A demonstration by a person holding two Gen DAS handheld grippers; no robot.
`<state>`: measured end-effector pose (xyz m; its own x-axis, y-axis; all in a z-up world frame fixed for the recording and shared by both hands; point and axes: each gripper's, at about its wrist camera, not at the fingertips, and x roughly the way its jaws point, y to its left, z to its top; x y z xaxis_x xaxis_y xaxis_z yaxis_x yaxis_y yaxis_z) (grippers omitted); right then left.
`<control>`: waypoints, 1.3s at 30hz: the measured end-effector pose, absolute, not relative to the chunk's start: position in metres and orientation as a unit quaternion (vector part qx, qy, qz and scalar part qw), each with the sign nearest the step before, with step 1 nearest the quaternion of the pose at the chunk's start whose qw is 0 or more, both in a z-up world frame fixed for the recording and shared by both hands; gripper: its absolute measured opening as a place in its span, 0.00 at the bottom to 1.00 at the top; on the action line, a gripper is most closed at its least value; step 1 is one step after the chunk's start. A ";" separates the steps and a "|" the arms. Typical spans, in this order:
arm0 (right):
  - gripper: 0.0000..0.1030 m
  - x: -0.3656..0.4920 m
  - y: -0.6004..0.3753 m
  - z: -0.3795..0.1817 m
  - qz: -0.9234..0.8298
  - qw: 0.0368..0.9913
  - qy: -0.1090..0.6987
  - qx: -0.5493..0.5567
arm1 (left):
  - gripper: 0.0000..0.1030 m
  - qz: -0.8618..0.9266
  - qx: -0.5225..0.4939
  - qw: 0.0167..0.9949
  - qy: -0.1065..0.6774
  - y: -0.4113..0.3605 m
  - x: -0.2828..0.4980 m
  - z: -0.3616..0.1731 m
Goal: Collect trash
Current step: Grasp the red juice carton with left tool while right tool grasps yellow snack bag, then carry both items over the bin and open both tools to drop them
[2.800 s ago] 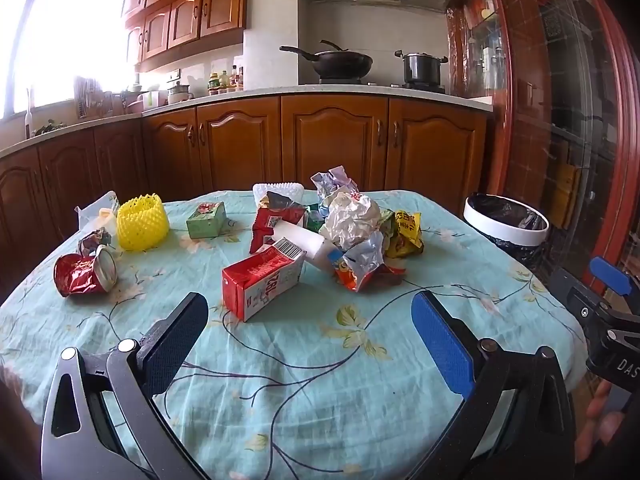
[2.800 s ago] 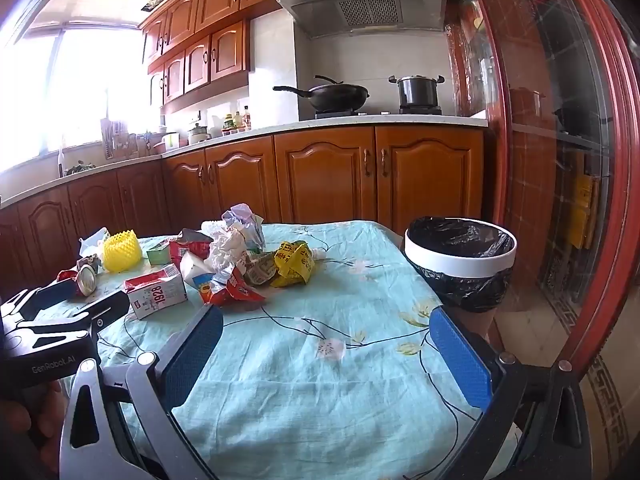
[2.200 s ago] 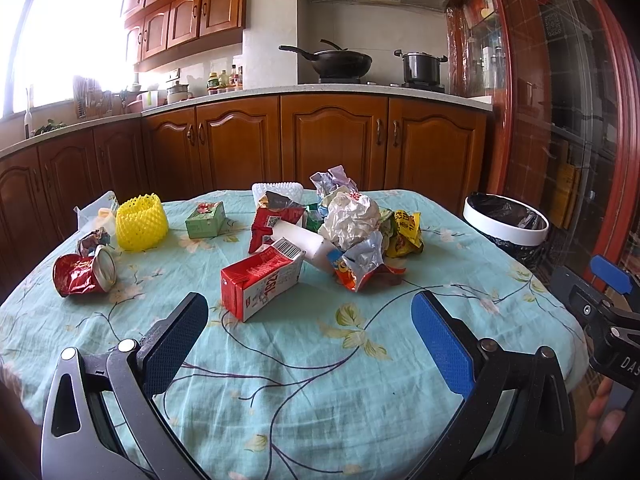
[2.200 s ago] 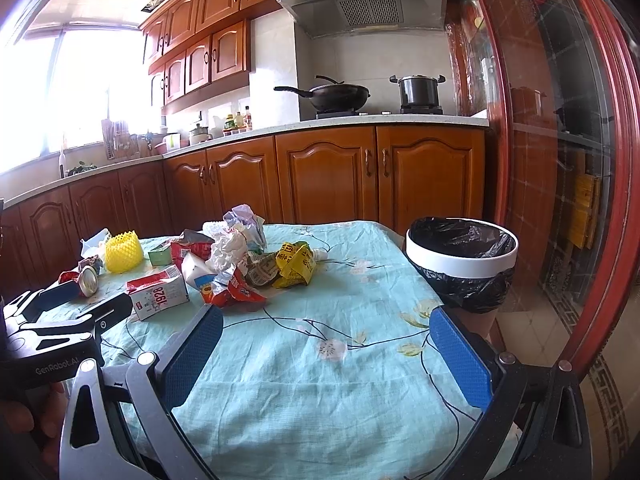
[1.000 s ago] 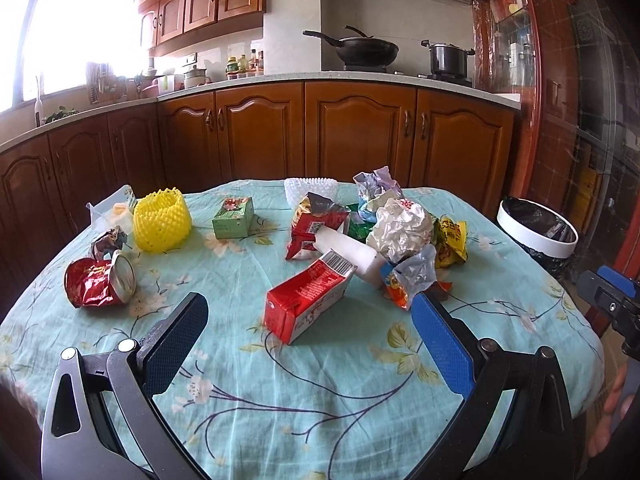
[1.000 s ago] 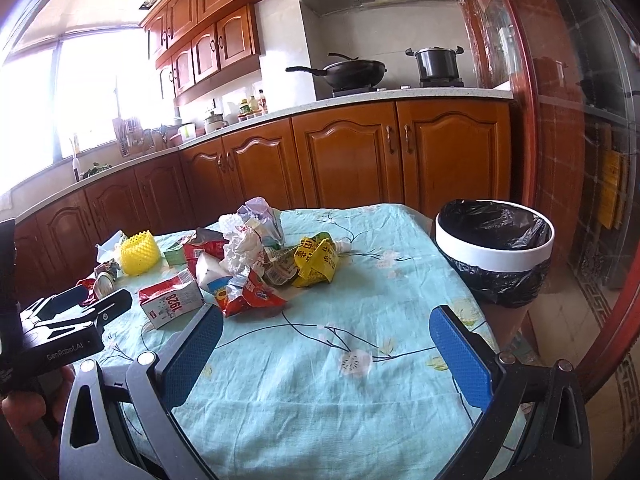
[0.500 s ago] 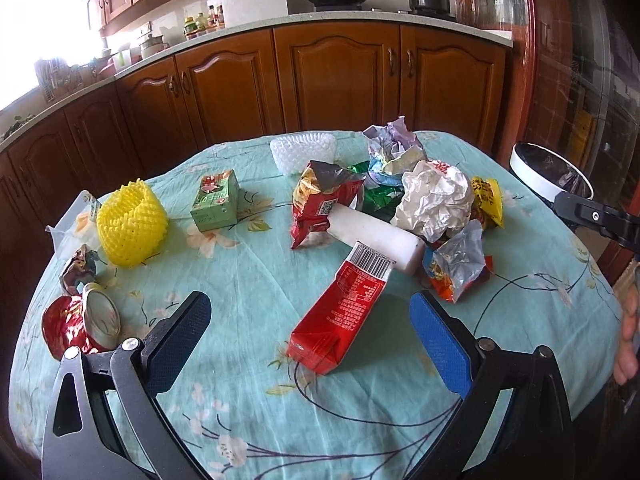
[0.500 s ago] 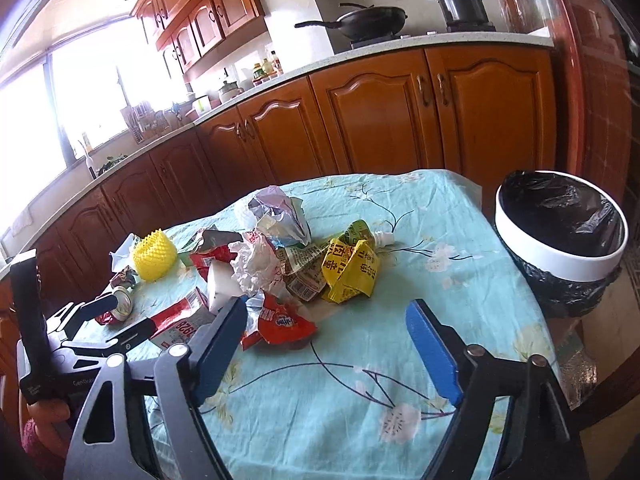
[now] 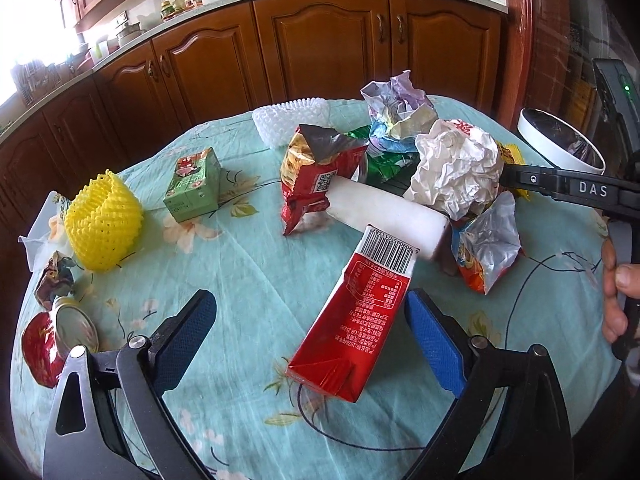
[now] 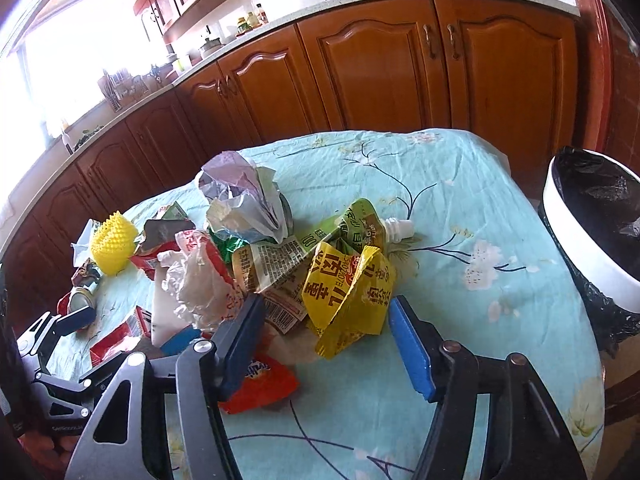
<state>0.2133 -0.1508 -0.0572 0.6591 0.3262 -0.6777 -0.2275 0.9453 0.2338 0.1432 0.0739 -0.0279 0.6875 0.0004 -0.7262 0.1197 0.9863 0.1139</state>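
Observation:
A red milk carton [image 9: 356, 312] lies flat on the teal tablecloth, its lower end between the fingers of my left gripper [image 9: 310, 336]. Those jaws are closing but stand wide; the left pad is well clear of the carton. In the right wrist view a crumpled yellow wrapper [image 10: 348, 300] sits between the fingers of my right gripper [image 10: 328, 340]. These jaws are closing too, with gaps still showing beside the wrapper. The bin [image 10: 592, 248], white-rimmed with a black liner, stands off the table's right edge.
More trash crowds the table: crumpled white paper [image 9: 456, 172], a red chip bag [image 9: 316, 176], a white foam block [image 9: 384, 216], a green carton [image 9: 194, 184], a yellow foam net [image 9: 104, 224], a crushed red can [image 9: 52, 340]. Wooden cabinets run behind.
Both grippers came forward and down over the table and their jaws narrowed. The red carton now lies between the left fingers, the yellow wrapper between the right ones.

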 end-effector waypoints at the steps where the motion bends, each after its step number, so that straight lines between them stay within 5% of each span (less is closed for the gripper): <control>1: 0.52 0.216 -0.151 -0.060 0.152 0.907 0.388 0.065 | 0.78 -0.035 0.076 0.914 0.397 0.073 0.144 -0.029; 3: 0.40 0.219 -0.149 -0.064 0.153 0.904 0.394 0.066 | 0.58 -0.040 0.067 0.910 0.408 0.074 0.147 -0.033; 5: 0.39 0.218 -0.151 -0.065 0.153 0.905 0.391 0.070 | 0.34 -0.048 0.049 0.908 0.414 0.077 0.148 -0.035; 7: 0.36 0.215 -0.153 -0.063 0.153 0.907 0.386 0.069 | 0.27 -0.049 0.041 0.909 0.413 0.078 0.146 -0.034; 11: 0.30 0.209 -0.158 -0.060 0.155 0.909 0.379 0.078 | 0.27 -0.050 0.026 0.914 0.403 0.079 0.138 -0.026; 14: 0.13 0.202 -0.164 -0.054 0.159 0.911 0.371 0.088 | 0.27 -0.059 0.010 0.918 0.392 0.078 0.131 -0.014; 39: 0.11 0.119 -0.260 0.003 0.113 0.939 0.301 0.122 | 0.27 -0.203 -0.011 0.924 0.325 -0.038 0.136 0.052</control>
